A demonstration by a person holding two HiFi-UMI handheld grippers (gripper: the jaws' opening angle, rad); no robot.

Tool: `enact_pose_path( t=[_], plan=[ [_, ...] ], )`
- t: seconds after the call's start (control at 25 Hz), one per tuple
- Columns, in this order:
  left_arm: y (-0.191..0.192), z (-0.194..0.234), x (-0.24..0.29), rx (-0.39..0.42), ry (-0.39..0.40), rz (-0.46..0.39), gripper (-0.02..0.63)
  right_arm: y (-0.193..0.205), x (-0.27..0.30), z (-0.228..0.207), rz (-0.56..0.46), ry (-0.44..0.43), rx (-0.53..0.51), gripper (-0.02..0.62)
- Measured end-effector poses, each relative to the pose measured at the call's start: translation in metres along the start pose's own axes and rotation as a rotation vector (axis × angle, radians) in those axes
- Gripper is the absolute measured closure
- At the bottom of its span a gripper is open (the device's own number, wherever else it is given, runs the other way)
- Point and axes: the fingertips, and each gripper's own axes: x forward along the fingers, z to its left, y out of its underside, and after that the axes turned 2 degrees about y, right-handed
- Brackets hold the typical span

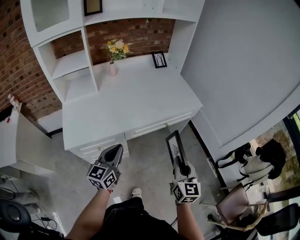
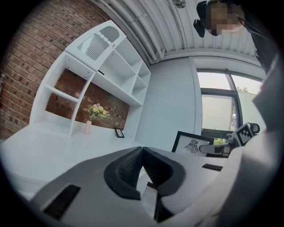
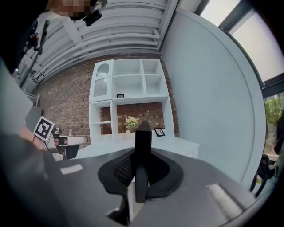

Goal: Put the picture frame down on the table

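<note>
The picture frame (image 1: 173, 144) is clamped upright in the right gripper (image 1: 178, 161), over grey floor (image 1: 147, 164) before the white table (image 1: 136, 105). The left gripper (image 1: 114, 153) is closed, empty. Brick wall (image 1: 16, 61) is seen behind.

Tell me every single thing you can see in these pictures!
table: one, white with shelves on top, against the brick wall.
brick wall: one, red-brown, behind the shelves.
vase of flowers: one, pink vase with yellow flowers, at the back of the table.
small frame: one, black, standing at the back of the table, right of the vase.
shelf frame: one, black, on an upper shelf.
picture frame: one, black, held above the floor in front of the table.
chair: one I can make out, brownish, far right on the floor.
left gripper: one, grey, jaws together, empty.
right gripper: one, grey, shut on the picture frame.
</note>
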Motion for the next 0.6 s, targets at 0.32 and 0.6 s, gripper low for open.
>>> enact_pose_path(
  t=[0.32,0.6],
  plan=[
    [-0.003,0.03,0.043,0.002,-0.011,0.0,0.604,-0.008,0.061,-0.01,-0.021,-0.029,0.018,0.569],
    [0.002,0.038,0.064,-0.001,-0.009,0.016,0.606,-0.003,0.087,-0.014,-0.019,-0.05,0.052,0.569]
  ],
)
